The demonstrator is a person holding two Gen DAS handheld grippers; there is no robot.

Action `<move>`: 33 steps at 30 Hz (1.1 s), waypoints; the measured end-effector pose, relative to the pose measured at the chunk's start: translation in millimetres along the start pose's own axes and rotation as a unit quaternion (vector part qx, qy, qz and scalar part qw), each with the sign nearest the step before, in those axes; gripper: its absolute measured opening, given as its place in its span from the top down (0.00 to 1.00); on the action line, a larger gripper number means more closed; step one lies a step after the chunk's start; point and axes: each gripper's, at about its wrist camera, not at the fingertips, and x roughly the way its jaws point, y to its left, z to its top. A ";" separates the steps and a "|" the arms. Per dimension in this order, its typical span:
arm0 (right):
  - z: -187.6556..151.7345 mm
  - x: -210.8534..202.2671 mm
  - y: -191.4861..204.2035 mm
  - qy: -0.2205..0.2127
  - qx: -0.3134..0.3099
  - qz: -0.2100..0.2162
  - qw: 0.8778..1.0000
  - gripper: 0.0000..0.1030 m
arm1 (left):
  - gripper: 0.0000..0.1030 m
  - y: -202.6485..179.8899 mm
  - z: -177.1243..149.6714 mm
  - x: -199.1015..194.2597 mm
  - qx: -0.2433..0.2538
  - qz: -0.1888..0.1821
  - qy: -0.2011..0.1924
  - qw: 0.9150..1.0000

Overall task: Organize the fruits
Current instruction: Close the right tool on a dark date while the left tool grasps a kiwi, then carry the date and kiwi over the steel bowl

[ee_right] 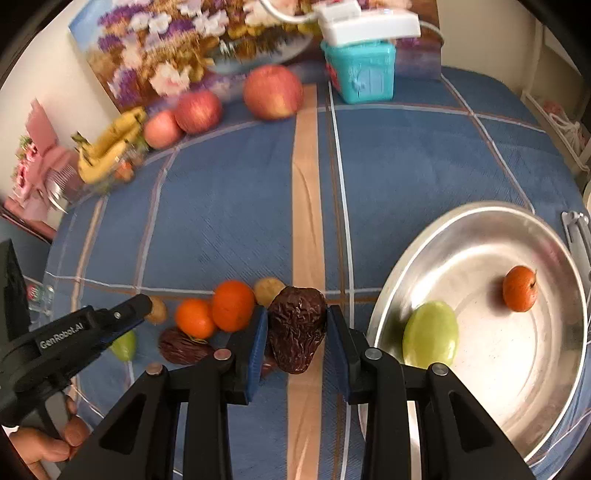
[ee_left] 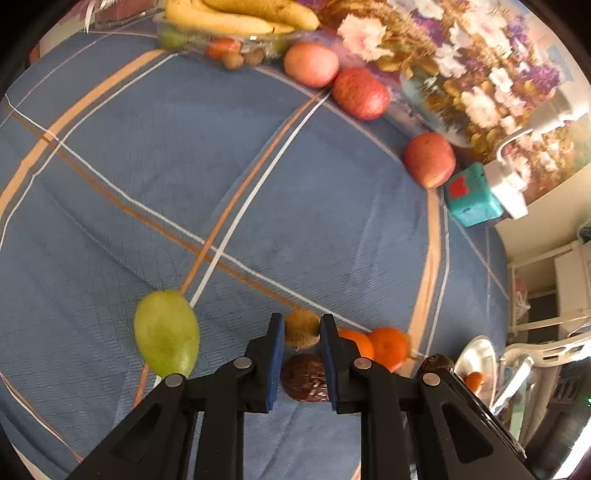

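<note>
My right gripper (ee_right: 297, 311) is shut on a wrinkled dark red date (ee_right: 297, 332), held just left of a metal bowl (ee_right: 406, 258). In the bowl lie a green fruit (ee_right: 430, 339) and a small orange fruit (ee_right: 520, 288). My left gripper (ee_left: 302, 319) is open above a second date (ee_left: 304, 376) and a brown kiwi-like fruit (ee_left: 302, 328) on the blue cloth. Two tangerines (ee_left: 389, 347) lie to its right and a green mango-like fruit (ee_left: 166, 332) to its left. In the right wrist view the left gripper (ee_right: 142, 304) comes in from the left over that cluster.
Three red apples (ee_right: 273, 92) line the far edge by a floral painting (ee_right: 177, 48). A clear container with bananas (ee_left: 240, 14) stands at the far corner. A teal box (ee_right: 360, 72) with a white power strip on it is at the back. A hand (ee_right: 48, 443) holds the left gripper.
</note>
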 end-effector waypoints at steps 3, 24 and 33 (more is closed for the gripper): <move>1.3 -14.1 0.8 -0.019 0.002 0.006 1.000 0.67 | 0.81 -6.3 1.1 -11.1 0.008 -0.009 -0.016 1.000; 4.5 -17.9 -11.3 -0.024 0.025 0.015 0.999 0.67 | 0.46 -42.2 11.7 23.8 0.095 0.050 -0.041 0.993; 6.4 -16.2 -16.2 -0.024 0.032 0.019 0.999 0.67 | 0.74 -42.8 9.1 44.3 0.098 0.070 -0.016 0.993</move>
